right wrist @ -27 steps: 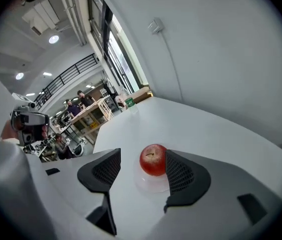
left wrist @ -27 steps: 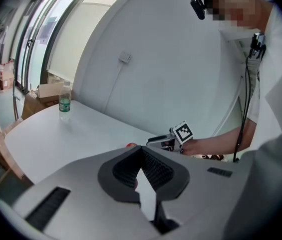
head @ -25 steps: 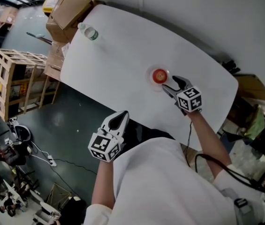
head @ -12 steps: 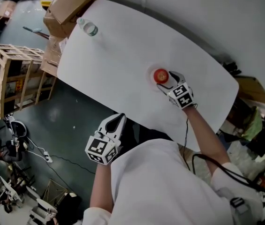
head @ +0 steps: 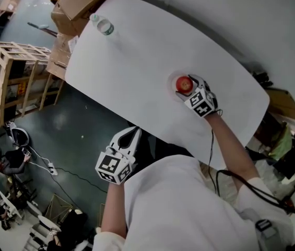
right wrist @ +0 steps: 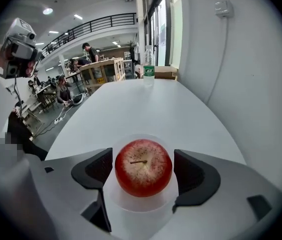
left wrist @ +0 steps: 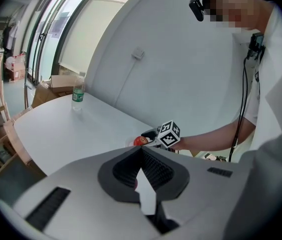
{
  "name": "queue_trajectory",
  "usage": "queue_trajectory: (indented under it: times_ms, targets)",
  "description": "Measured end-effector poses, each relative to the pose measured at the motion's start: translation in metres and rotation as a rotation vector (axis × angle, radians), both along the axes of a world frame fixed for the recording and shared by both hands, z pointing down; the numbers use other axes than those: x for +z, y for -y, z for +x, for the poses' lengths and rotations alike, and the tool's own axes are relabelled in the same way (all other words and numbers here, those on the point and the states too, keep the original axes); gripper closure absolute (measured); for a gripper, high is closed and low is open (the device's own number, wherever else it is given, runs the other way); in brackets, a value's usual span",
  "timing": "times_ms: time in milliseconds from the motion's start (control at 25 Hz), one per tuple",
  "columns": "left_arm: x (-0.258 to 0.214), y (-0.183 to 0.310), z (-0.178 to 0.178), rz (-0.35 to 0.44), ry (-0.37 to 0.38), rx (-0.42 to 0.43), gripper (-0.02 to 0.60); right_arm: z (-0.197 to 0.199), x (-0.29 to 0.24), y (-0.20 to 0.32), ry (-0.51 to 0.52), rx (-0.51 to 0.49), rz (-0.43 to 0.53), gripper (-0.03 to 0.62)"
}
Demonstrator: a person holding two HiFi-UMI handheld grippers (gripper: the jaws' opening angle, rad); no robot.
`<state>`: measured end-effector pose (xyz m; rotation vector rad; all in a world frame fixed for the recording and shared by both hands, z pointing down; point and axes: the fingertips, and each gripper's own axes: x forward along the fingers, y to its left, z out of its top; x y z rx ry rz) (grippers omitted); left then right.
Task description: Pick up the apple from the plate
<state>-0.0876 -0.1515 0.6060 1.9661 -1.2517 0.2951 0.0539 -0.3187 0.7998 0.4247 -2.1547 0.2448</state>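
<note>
A red apple [right wrist: 143, 167] sits stem-up on a small translucent plate [right wrist: 140, 204] on the white table [head: 137, 51]. My right gripper [head: 187, 86] is lowered over the plate with one jaw on each side of the apple [head: 183, 83]. Its jaws have just been opening and now stand wide, with a thin gap showing between each pad and the fruit. My left gripper [head: 130, 138] hangs off the table's near edge, in front of the person's body, its tips together and nothing in them. In the left gripper view the apple [left wrist: 140, 141] shows small beside the right gripper's marker cube [left wrist: 168, 134].
A water bottle [head: 101, 26] stands at the table's far left end. Cardboard boxes [head: 79, 1] and a wooden crate [head: 11, 82] stand on the floor beyond that end. A curved white wall runs along the table's far side.
My right gripper has moved forward and down onto the plate and rolled, so the apple now sits between its jaws. The left gripper has hardly shifted.
</note>
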Motion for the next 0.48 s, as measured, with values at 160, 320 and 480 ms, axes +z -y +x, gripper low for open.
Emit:
queue_trajectory:
  times_ms: [160,320,480]
  targets:
    - [0.002,-0.002,-0.006,-0.008,0.006,-0.016,0.580,-0.003,0.011,0.002,-0.027,-0.021,0.014,0.218]
    - [0.003,-0.004,-0.010,-0.010,0.009,-0.028,0.580,-0.003,0.016,0.005,-0.019,0.003,0.001,0.217]
    - [0.003,-0.006,-0.008,-0.004,0.012,-0.028,0.580,-0.002,0.013,0.003,-0.030,0.004,0.005,0.217]
